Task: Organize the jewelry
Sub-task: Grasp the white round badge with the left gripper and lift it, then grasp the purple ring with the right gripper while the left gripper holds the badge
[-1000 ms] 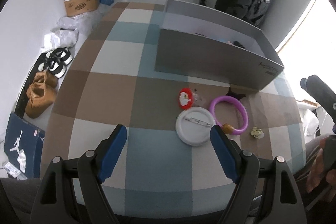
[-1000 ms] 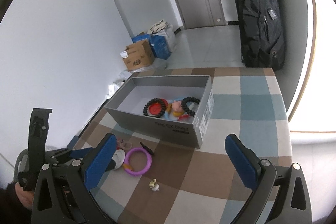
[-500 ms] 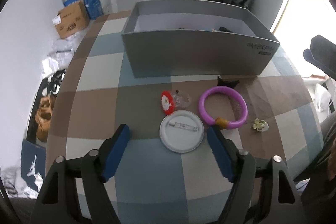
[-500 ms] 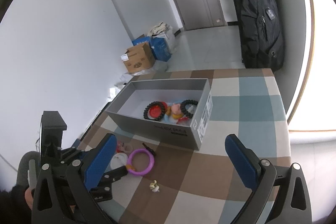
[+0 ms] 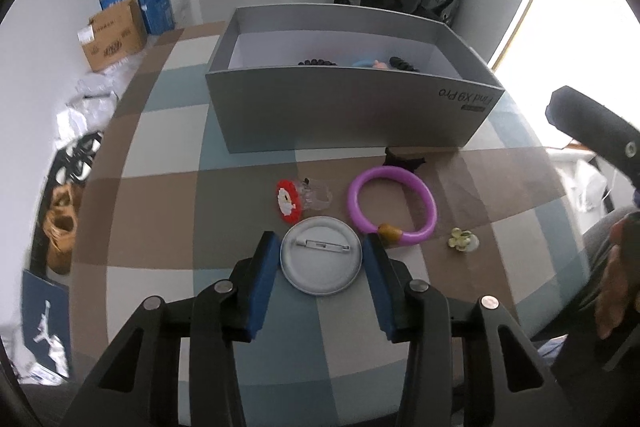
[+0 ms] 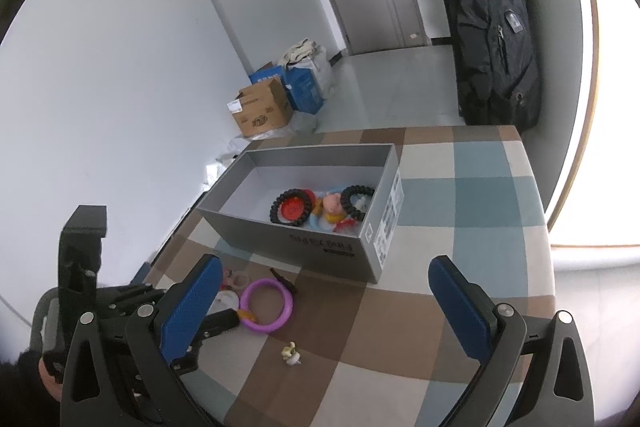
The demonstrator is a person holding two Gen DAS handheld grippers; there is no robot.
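My left claw (image 5: 321, 263) has just been closing around the badge (image 5: 321, 255), which lies pin-side up on the cloth (image 5: 152, 187); the pads sit just beside its rim, and I doubt they press yet. My right claw (image 6: 320, 307) hangs wide apart, empty. The risk: the badge is flat and thin, so my pads may ride over its edge, or shove it into the bangle (image 5: 392, 205) just beside it. The box (image 5: 340, 115) waits beyond
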